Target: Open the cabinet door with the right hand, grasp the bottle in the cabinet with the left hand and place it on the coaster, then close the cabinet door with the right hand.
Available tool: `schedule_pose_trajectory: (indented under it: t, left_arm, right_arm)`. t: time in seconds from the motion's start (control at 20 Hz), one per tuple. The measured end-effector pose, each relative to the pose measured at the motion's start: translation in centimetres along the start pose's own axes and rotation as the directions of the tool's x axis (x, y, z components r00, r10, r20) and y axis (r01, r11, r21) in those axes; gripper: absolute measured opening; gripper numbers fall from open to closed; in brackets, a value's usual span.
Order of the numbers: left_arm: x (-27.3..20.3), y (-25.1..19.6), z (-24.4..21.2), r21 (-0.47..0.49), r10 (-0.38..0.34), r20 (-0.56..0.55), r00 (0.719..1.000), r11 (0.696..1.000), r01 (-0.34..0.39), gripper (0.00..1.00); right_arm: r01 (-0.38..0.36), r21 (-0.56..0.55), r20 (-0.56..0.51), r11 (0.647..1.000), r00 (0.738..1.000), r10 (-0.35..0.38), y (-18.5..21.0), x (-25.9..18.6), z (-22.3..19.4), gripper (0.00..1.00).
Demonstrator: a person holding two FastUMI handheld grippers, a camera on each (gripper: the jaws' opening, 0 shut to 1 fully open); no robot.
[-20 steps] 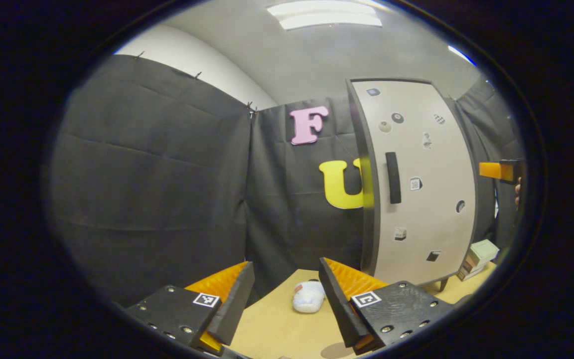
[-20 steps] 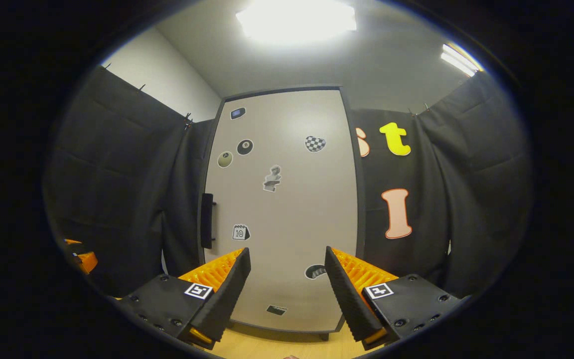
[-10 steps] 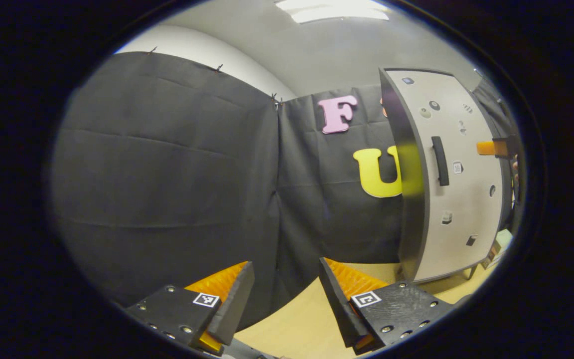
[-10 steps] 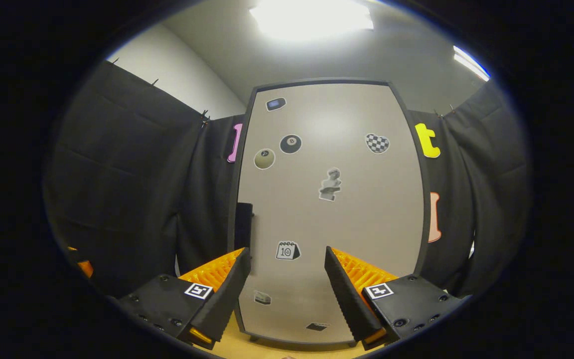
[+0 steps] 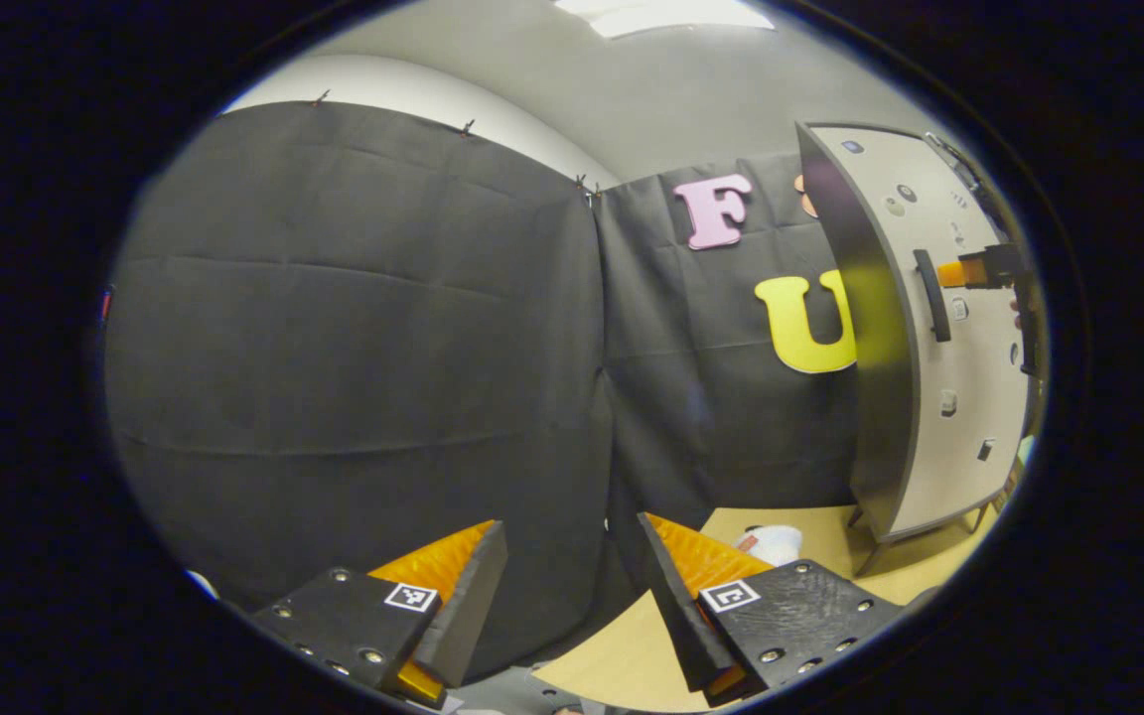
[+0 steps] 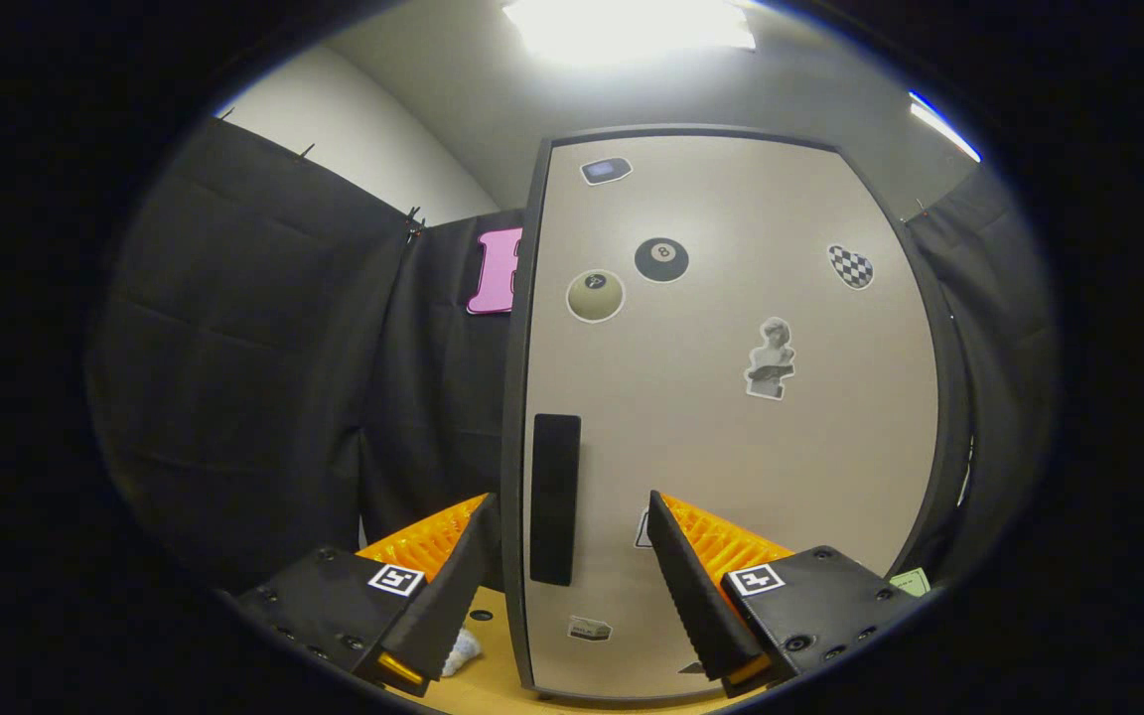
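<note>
A tall cabinet stands on the table, its beige door point(image 6: 731, 417) covered with stickers and lying flat against the dark frame, hiding the inside. My right gripper point(image 6: 570, 500) is open close in front of the door. The black vertical handle point(image 6: 554, 511) stands in the gap between its fingers, nearer the left one. In the left gripper view the cabinet point(image 5: 939, 397) is at the far right, with the right gripper point(image 5: 974, 271) level with the handle point(image 5: 931, 295). My left gripper point(image 5: 568, 526) is open and holds nothing, facing the black cloth wall.
The wooden table point(image 5: 622, 645) runs below and right of my left fingers. A white rounded object point(image 5: 771, 543) lies on it left of the cabinet's foot, also in the right gripper view as a white object point(image 6: 460, 650). A pale green box point(image 6: 910, 581) sits right of the cabinet.
My right gripper has moved nearer the door and leftward, so the handle now sits between its fingers. My left gripper has swung left, shifting the cabinet toward the view's right edge.
</note>
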State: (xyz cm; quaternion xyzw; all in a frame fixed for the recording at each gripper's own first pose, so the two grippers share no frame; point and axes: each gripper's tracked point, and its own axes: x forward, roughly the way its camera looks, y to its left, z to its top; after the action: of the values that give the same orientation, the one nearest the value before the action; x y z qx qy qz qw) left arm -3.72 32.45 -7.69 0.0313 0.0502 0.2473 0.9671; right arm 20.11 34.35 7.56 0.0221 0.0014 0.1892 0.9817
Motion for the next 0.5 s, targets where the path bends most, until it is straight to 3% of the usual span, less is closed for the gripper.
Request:
schedule_pose_trajectory:
  t: [0.3, 0.4, 0.5]
  left_arm:
    - [1.5, 0.9, -2.1, -0.006, -0.009, -0.027, 1.0, 1.0, 0.009, 0.79]
    - [1.7, 1.1, -2.7, -0.009, -0.013, -0.041, 0.999, 1.0, 0.012, 0.79]
    - [1.9, 1.1, -3.1, -0.016, -0.017, -0.046, 0.999, 1.0, 0.017, 0.79]
  right_arm:
    - [0.021, 0.005, -0.059, 1.0, 0.998, -0.021, 1.6, 3.3, -1.3, 0.95]
    - [0.021, 0.017, -0.068, 1.0, 0.998, -0.019, 2.1, 4.0, -1.2, 0.9]
    - [0.012, 0.038, -0.091, 0.999, 0.996, -0.009, 2.6, 4.6, -1.2, 0.77]
